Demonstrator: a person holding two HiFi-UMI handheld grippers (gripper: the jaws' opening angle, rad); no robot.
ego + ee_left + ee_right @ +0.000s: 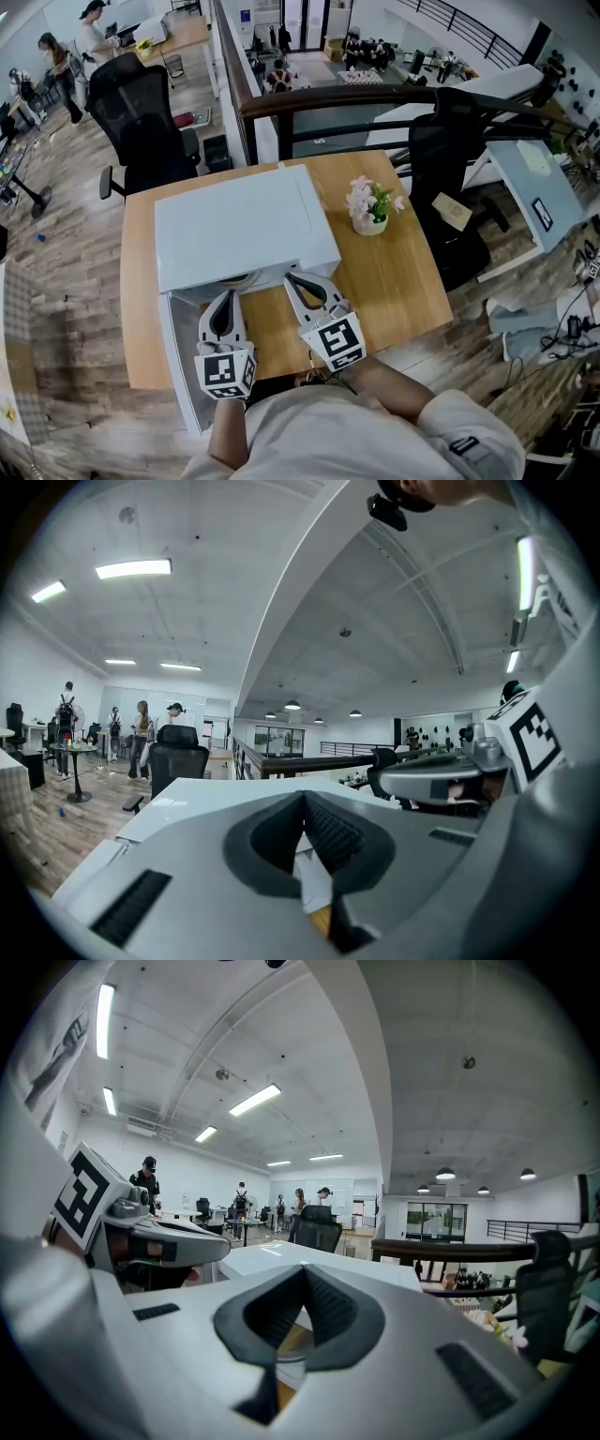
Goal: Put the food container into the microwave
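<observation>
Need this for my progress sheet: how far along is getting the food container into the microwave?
Mostly done, it seems: the microwave has its door open, and the rim of the food container shows in the opening. In hand: nothing; the left gripper and right gripper are shut and empty in front. Left: probably closing the door.

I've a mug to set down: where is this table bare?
Bare wood: right of the microwave, between flower pot and the table's near edge. Crowded: at the microwave's mouth, left claw, right claw and the open door.
</observation>
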